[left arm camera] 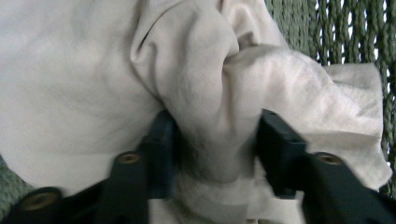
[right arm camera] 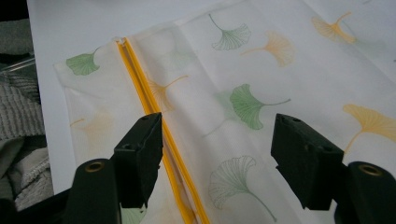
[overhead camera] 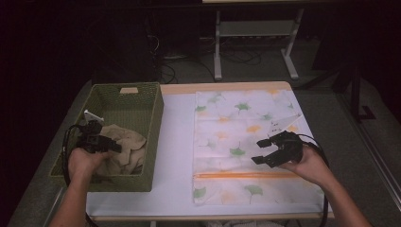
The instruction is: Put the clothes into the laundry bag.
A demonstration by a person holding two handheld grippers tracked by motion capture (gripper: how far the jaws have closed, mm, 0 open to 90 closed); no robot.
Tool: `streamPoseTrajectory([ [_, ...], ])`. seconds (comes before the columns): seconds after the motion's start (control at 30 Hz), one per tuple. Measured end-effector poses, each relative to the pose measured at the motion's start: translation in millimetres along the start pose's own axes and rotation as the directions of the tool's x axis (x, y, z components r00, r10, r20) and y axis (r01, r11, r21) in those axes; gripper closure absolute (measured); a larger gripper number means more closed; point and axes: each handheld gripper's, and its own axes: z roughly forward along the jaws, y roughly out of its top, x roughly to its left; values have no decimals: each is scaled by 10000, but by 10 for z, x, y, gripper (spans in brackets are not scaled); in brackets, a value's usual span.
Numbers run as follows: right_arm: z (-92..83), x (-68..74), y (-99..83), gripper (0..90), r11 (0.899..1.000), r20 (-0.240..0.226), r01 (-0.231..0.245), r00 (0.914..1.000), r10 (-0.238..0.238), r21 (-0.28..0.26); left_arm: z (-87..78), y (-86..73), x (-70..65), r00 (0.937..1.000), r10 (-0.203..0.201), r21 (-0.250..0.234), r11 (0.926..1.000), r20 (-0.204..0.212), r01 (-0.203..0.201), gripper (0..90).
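Note:
A crumpled beige cloth lies in the green woven basket at the table's left. My left gripper reaches into the basket. In the left gripper view its jaws pinch a raised fold of the cloth, with the pads pressed against both sides. A white flat bag printed with green and orange leaves lies at the right, an orange zipper running across its near part. My right gripper hovers open just over the bag, its left jaw above the zipper.
The white table top separates basket and bag. The basket's woven wall stands close behind the cloth. Grey knitted fabric lies beyond the table's edge in the right gripper view. Metal desk legs stand on the dark floor behind.

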Motion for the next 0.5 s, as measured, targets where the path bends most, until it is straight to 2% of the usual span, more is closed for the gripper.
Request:
streamPoseTrajectory([
  [0.03,0,0,0,332,10000,0,0,10000,0,0,0,0,0,10000,0,0,10000,0,0,640],
  [0.07,-20,4,-10,332,10000,33,-12,10000,12,-18,8,3,-19,9998,188,109,9998,56,-189,699],
  [0.1,-20,4,-10,332,10000,33,-12,10000,12,-18,8,3,-19,9998,188,109,9998,56,-189,732],
  [0.13,-38,8,-27,333,10000,73,13,10000,-13,-30,12,5,-35,9992,398,166,9991,2,-398,763],
  [0.3,-43,8,-92,335,10000,141,66,9999,-67,55,-12,-13,-38,9979,628,16,9980,158,-629,812],
  [0.5,4,-13,-157,360,9996,208,201,9996,-204,181,-140,-83,11,9939,649,-403,9973,888,-615,821],
])
